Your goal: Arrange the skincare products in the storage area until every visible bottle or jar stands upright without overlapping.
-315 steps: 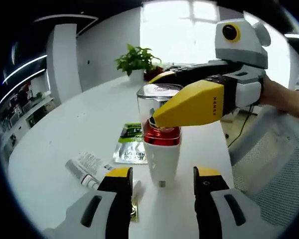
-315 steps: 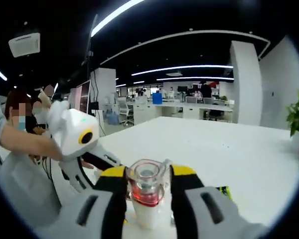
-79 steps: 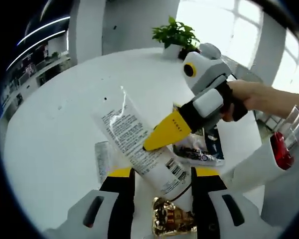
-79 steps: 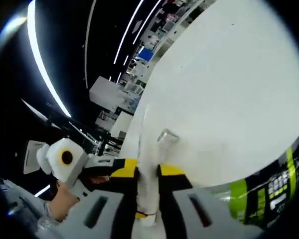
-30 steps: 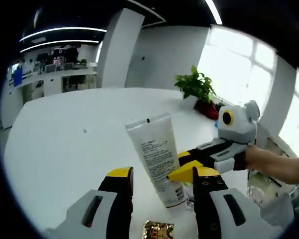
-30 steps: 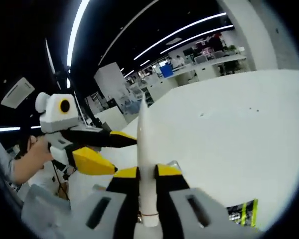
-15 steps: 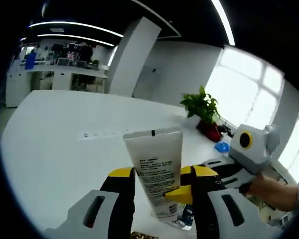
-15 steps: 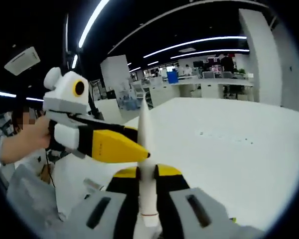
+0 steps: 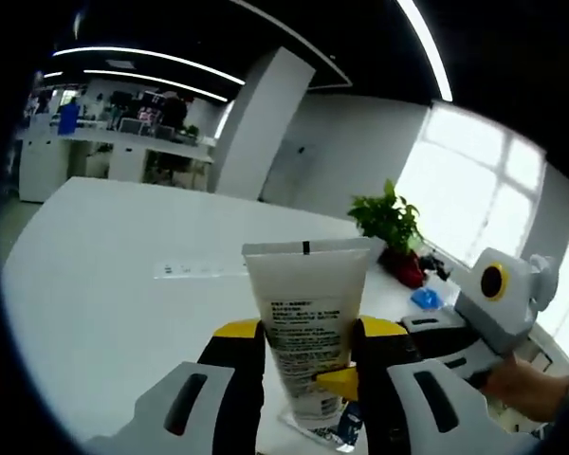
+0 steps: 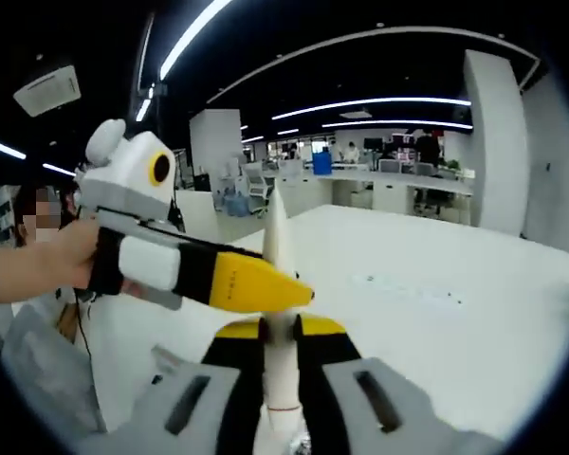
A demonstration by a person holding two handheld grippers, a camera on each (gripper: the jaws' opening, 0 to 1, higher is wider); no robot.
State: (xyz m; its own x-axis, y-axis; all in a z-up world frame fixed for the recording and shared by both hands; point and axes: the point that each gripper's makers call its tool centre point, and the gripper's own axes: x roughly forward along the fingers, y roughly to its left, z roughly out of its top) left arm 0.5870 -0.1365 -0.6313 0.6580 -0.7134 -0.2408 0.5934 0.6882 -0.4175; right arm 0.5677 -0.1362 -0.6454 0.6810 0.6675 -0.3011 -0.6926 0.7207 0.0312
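A white skincare tube (image 9: pixel 308 332) stands upright, cap down and flat crimped end up, over the white table (image 9: pixel 114 275). My left gripper (image 9: pixel 308 334) has its yellow-tipped jaws pressed against the tube's two side edges, shut on it. The right gripper (image 9: pixel 335 381) reaches in from the right and holds the tube low down. In the right gripper view the tube (image 10: pixel 276 246) is seen edge-on as a thin white blade, with my right gripper (image 10: pixel 277 329) shut on its flat faces. The left gripper (image 10: pixel 299 296) crosses in front from the left.
A potted plant (image 9: pixel 389 223) and a small blue item (image 9: pixel 424 299) sit at the table's far right. A flat sachet (image 9: pixel 346 428) lies just under the tube. A person's hand (image 10: pixel 47 265) holds the left gripper. Office desks stand behind the table (image 10: pixel 436 313).
The right gripper has stood the tube upright from lying on the table. Over the last second my left jaws have narrowed onto the tube's sides. Both views now look more level.
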